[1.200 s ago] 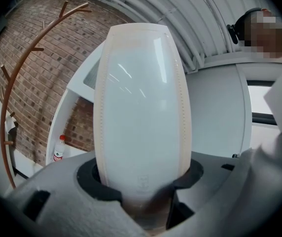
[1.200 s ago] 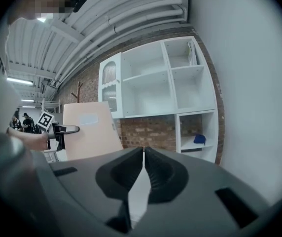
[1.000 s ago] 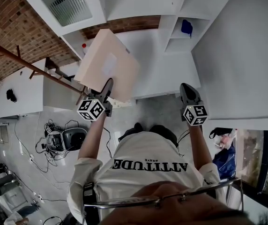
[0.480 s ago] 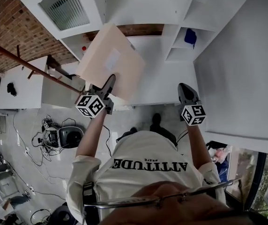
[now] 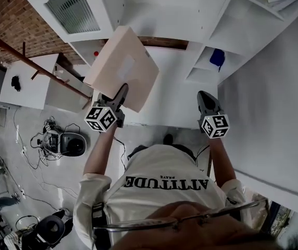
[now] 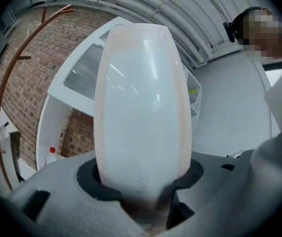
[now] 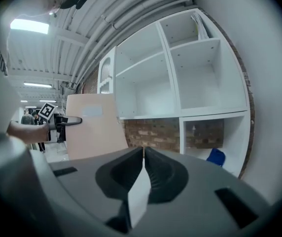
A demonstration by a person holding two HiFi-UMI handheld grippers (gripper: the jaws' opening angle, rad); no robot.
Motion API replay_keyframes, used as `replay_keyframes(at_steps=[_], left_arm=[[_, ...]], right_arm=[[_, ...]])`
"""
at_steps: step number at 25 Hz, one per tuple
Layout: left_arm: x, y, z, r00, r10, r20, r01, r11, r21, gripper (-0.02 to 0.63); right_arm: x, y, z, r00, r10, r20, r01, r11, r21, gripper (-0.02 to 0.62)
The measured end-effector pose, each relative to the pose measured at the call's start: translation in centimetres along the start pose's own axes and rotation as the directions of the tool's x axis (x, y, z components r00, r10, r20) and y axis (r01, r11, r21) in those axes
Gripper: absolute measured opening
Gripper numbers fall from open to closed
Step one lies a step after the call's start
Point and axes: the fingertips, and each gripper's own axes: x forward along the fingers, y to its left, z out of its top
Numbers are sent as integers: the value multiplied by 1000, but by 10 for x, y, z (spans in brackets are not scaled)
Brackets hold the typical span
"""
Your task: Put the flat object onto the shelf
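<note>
The flat object point(image 5: 123, 69) is a large pale beige panel with a small label. My left gripper point(image 5: 121, 94) is shut on its near edge and holds it tilted up in front of the white shelf unit point(image 5: 175, 92). In the left gripper view the panel point(image 6: 141, 107) is seen edge-on and fills the space between the jaws of the left gripper point(image 6: 141, 181). My right gripper point(image 5: 206, 100) hovers to the right, before the lower cubbies. Its jaws are shut with nothing between them point(image 7: 144, 149). The right gripper view shows the panel point(image 7: 89, 132) at the left, beside the shelf unit point(image 7: 141, 83).
A blue thing point(image 5: 217, 57) lies in a lower right cubby. A red-capped bottle point(image 5: 96, 53) stands in the left recess, below a glass-door cabinet point(image 5: 71, 12). A copper rail point(image 5: 34, 56) and a white table point(image 5: 29, 82) are at the left. Cables and gear point(image 5: 68, 145) lie on the floor.
The shelf unit has come nearer and the view has turned slightly. The left gripper still holds the panel at the same tilt. The right gripper has kept its place, shut.
</note>
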Motion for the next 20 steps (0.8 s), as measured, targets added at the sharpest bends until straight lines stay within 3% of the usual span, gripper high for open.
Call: replay_keyframes(at_steps=[8,12,20], left_arm=[[28,-14,18,997,65,37,-66,997,42,261],[37,-23,32,997,70,18,-71,996,45,261],[43,-37,65,999,53,7,-54,992,112,261]], right_arm=[[35,-44,7,995,98,-2,-98,995,-18,32],[45,-54,16,989,146,-11,-146,989,-35,32],[57,-56,40,988,155,26,-154,987,-40,32]])
